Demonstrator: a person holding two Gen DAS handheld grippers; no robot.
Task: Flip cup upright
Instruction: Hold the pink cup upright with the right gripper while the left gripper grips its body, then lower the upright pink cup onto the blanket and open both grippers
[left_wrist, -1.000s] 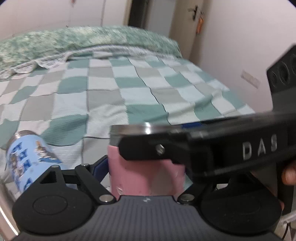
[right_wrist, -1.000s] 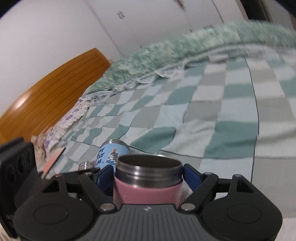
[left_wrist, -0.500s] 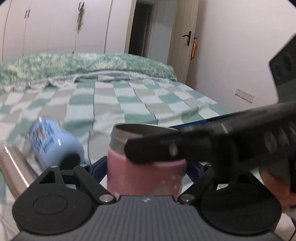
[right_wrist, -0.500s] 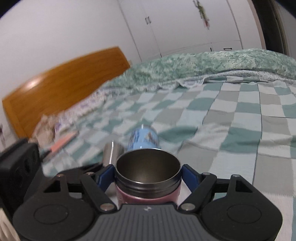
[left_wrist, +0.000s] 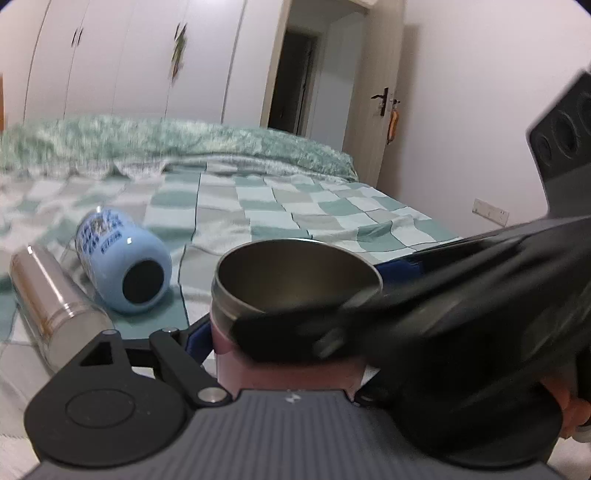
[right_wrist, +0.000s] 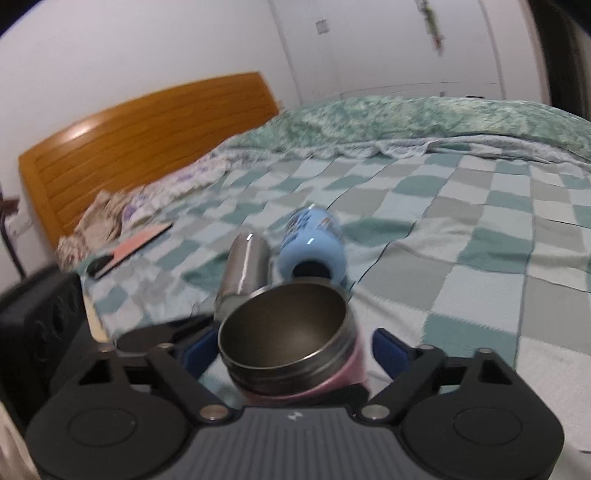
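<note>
Pink cup (left_wrist: 295, 280) with a steel rim sits between the fingers of the left hand-held gripper (left_wrist: 288, 347), mouth up and tilted a little. The near blue pad (left_wrist: 197, 338) is against its wall; the far finger is hidden behind the right hand-held gripper (right_wrist: 293, 349). That one is spread, with a gap showing on each side of the cup. Just beyond, a light blue cup (left_wrist: 122, 266) and a steel bottle (left_wrist: 55, 295) lie on their sides next to each other on the checked bed (right_wrist: 480, 258). Wooden headboard (right_wrist: 129, 147) at far left.
</note>
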